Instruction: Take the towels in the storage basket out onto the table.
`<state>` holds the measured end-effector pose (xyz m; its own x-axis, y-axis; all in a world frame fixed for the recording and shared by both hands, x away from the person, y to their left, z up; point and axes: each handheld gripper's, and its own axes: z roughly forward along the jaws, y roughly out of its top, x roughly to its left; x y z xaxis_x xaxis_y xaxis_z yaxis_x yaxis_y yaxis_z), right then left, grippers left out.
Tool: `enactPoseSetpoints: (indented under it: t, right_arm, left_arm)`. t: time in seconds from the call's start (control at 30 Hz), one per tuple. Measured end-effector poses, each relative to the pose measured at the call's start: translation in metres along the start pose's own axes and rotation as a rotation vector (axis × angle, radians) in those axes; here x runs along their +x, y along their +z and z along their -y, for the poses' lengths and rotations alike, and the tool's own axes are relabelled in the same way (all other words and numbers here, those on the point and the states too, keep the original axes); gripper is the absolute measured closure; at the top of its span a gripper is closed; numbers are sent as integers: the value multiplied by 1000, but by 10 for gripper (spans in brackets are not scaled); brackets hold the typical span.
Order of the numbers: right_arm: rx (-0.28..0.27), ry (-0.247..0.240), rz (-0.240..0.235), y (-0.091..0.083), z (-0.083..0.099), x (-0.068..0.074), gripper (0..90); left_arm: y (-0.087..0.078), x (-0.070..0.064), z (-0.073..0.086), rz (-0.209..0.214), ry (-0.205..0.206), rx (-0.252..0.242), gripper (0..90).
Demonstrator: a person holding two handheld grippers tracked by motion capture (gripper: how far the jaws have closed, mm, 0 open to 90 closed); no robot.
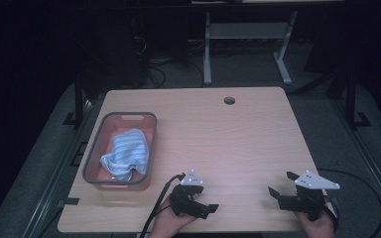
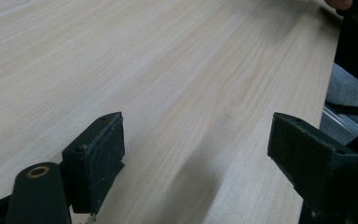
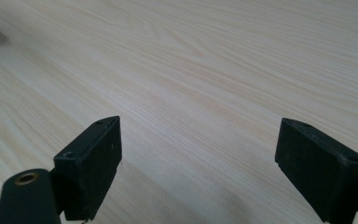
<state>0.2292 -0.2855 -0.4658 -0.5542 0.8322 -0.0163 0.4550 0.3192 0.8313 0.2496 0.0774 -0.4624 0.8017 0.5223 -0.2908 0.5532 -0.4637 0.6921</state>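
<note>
Near table (image 1: 238,148) front edge, left tongs (image 1: 206,208), right tongs (image 1: 283,183), agape

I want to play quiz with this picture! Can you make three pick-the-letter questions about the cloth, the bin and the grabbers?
1. Where is the blue striped cloth?
A. inside the bin
B. on the floor
C. between a gripper's jaws

2. How many bins stand on the table?
A. three
B. one
C. two

3. How do the jaws of the left gripper and the right gripper stand?
A. both shut on the cloth
B. one open, one shut
C. both open and empty

Answers:
1 A, the cloth lies crumpled within the bin's walls.
2 B, a single grey-rimmed, red-lined bin stands at the table's left.
3 C, each gripper view has bare wood between wide-apart jaws.
</note>
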Motion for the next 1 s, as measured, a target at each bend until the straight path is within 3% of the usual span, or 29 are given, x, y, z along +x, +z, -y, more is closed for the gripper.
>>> enactPoseSetpoints:
  t: [0.17, 0.53, 0.63, 0.77, 0.87, 1.0]
  right_arm:
    - [3, -7, -3, 2, -1, 1, 141]
    - [7, -24, -3, 3, -3, 7, 141]
    - [10, -30, 0, 3, -3, 7, 141]
    - [14, -28, 1, 2, -3, 7, 141]
    - [3, -19, 8, -2, -3, 6, 141]
    - [-7, -15, 17, -6, -3, 5, 141]
  left_arm:
    - [0, 2, -1, -2, -2, 0, 184]
    - [-7, 3, -12, 39, -15, -14, 179]
    - [-7, 1, -20, 31, -3, -5, 170]
    - [-7, -1, -33, 50, 14, 3, 168]
    - [-8, 1, -46, 89, 11, 14, 198]
    - [-11, 4, -60, 84, 19, 23, 208]
